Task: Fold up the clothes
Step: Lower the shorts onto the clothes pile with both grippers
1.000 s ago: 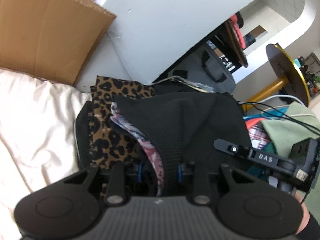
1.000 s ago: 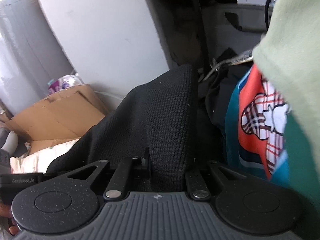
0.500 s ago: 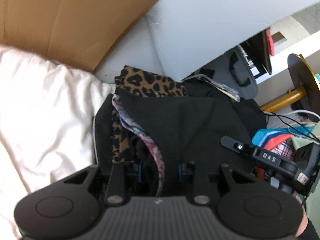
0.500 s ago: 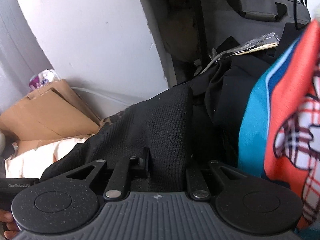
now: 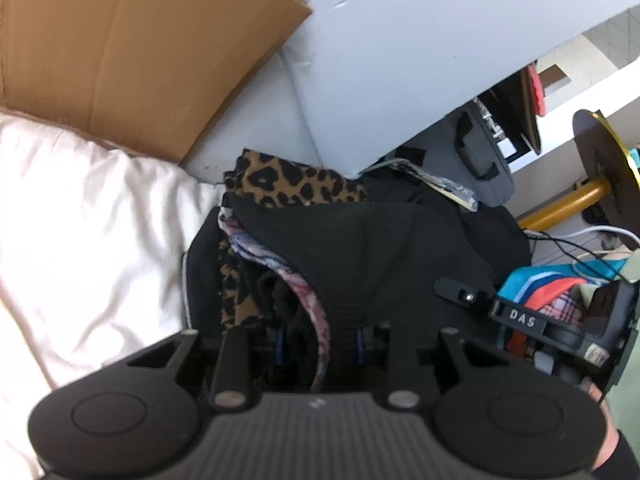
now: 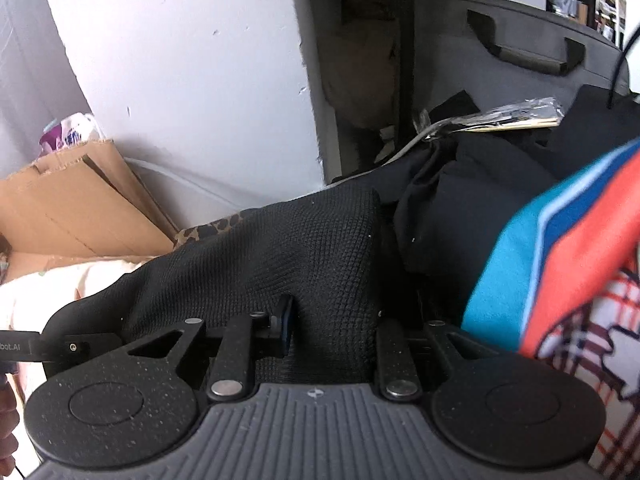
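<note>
Lowered onto leopard-print cloth: black knit garment, pinched between both grippers' fingers.

Black ribbed knit garment draped over leopard-print cloth.

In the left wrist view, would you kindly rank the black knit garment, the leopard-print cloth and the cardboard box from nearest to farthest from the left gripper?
1. The black knit garment, clamped in the left gripper, just ahead.
2. The leopard-print cloth, beyond the knit, slightly left, by the wall.
3. The cardboard box, farthest, upper left, behind the white bedding.
</note>
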Demonstrator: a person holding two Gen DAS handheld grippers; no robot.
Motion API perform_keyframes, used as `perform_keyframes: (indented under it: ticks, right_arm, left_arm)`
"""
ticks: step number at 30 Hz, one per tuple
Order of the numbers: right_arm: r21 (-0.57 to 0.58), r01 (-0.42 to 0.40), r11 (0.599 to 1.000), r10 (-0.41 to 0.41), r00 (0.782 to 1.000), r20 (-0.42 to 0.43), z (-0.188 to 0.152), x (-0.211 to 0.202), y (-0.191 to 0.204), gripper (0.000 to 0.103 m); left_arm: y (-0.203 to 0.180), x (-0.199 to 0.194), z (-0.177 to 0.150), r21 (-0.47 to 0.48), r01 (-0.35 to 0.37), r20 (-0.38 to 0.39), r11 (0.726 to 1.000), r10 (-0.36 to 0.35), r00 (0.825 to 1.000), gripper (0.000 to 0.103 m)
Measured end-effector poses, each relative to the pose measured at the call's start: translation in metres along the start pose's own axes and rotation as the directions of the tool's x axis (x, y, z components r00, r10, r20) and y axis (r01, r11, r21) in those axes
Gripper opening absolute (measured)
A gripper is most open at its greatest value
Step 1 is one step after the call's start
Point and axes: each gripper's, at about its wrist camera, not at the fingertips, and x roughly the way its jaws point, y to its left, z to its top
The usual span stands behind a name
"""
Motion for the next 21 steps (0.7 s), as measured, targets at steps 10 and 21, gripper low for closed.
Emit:
perform_keyframes:
  ticks: [10,21]
  right_arm:
    - [-0.062,0.134,0.989,-0.136,0.991,-0.016,0.000,0.011,-0.003,0.034]
    - [-0.048,0.057,0.997,-0.053,0.996,0.070,-0.028,-0.025,0.011,0.034]
  left_arm:
    - [0.008,0.009,0.000,-0.014,-0.004,-0.016,1.000,0.004,1.000,0.033]
    - [0.003,0.002,-0.003,-0.011,0.012,0.046,1.000,-0.011,0.999,0.032]
